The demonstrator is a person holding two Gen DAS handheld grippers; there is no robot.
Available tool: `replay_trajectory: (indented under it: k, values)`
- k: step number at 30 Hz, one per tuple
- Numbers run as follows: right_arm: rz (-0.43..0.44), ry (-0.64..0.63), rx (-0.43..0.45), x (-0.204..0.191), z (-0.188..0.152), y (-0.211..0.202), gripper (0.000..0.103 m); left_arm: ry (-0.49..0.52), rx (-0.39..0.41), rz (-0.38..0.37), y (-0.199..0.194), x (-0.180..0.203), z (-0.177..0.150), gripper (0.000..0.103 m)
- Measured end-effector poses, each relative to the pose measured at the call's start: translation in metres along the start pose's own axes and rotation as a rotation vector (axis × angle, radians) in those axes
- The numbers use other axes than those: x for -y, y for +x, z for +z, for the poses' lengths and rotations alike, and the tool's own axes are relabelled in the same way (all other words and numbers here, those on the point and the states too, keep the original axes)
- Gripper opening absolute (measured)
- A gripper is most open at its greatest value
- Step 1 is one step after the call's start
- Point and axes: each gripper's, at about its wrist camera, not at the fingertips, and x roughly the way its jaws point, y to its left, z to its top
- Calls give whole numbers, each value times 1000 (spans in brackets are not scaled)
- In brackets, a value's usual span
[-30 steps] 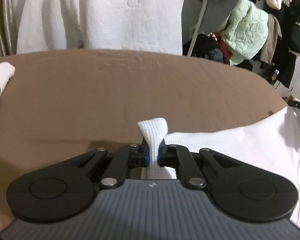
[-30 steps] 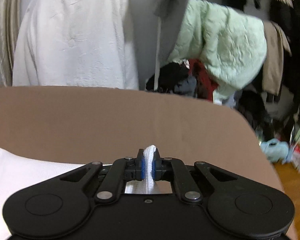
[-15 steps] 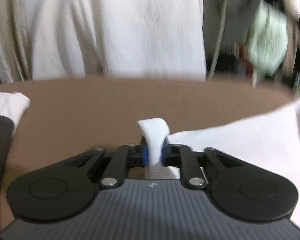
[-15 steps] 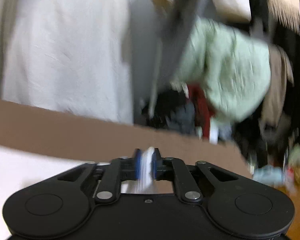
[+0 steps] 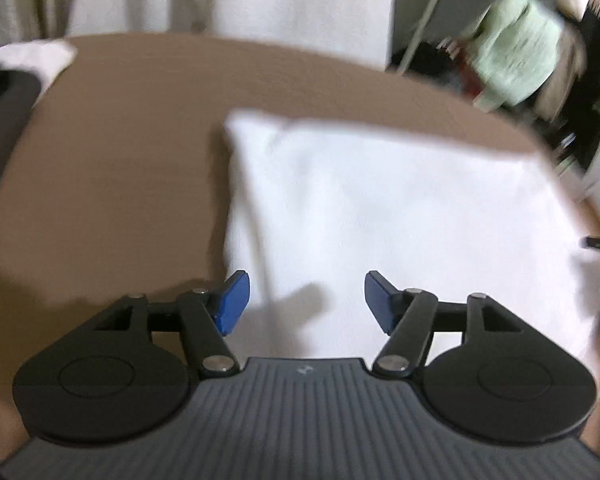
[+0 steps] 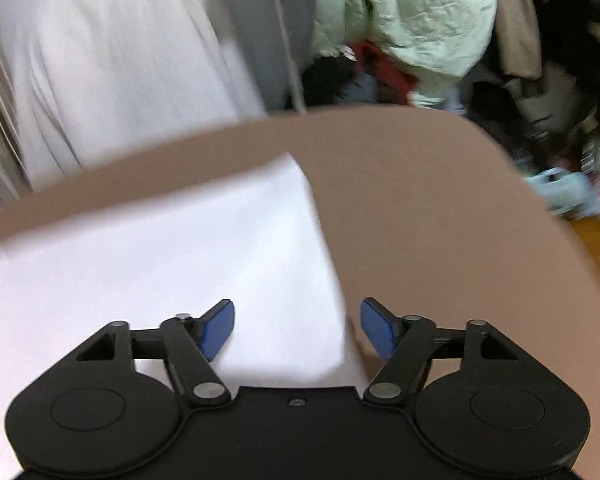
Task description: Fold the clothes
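Note:
A white garment [image 5: 380, 208] lies flat on the brown table [image 5: 120, 152]; its far left corner shows in the left wrist view and its far right corner [image 6: 288, 168] in the right wrist view. My left gripper [image 5: 307, 302] hovers over the cloth's left edge, its jaws opening, nothing between the blue pads. My right gripper [image 6: 297, 330] hovers over the garment's right edge [image 6: 220, 248], its jaws opening too, with the cloth lying below them and not pinched.
More white and dark fabric [image 5: 24, 64] sits at the table's far left. White sheeting [image 6: 100, 60] hangs behind the table. A pale green quilted jacket [image 6: 412, 12] and other clothes pile at the back right. Wooden floor [image 6: 596, 240] shows past the table's right edge.
Both grippers were shut on pinched corners of the white garment; now both have let go and opened, and the garment lies spread flat on the table. Both views tilted downward.

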Motion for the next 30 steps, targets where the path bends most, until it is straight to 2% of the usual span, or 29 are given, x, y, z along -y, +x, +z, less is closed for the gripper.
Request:
replay_trajectory:
  k: [1,2,4,6,9,10,12,15,17,18,21,23,25,26,28,30]
  values:
    - [-108,-52,-27,0,-12,1,75,14,-75,62,7,3,-12,63]
    - [-176,-80,-32,1,-21,0,76,21,-117,82,11,2,-18,64]
    - [-204,-35,23,12,-28,-15,77,20,-133,108,9,1,-21,66]
    - [-233,42,69,24,-35,-33,77,10,-159,168,1,-1,-16,69]
    - [-269,200,123,41,-45,-65,78,-1,-113,266,-21,0,-15,66]
    - [-161,275,115,46,-52,-71,78,5,-61,254,-32,3,-17,67]
    - [54,421,95,56,-68,-82,79,-20,41,166,-55,8,-16,67]
    - [277,556,30,50,-97,-75,79,-25,92,29,-59,33,-16,67]
    - [357,601,-14,43,-108,-58,79,-28,126,-62,-61,49,-16,67]
    - [379,619,-24,41,-108,-47,80,-27,141,-107,-62,58,-16,67]
    - [403,641,4,33,-98,-27,80,100,39,-179,-31,103,-24,68]
    - [399,657,16,30,-91,-19,80,157,-72,-189,-7,125,-37,69]
    - [392,661,48,29,-88,-13,80,199,-212,-120,15,135,-58,69]
    - [392,676,63,29,-89,-11,80,230,-227,-85,19,138,-68,69]
    - [399,709,97,30,-98,-13,80,326,-170,-61,11,147,-80,70]
    - [390,687,110,28,-98,-13,80,406,-164,-28,8,159,-84,73]
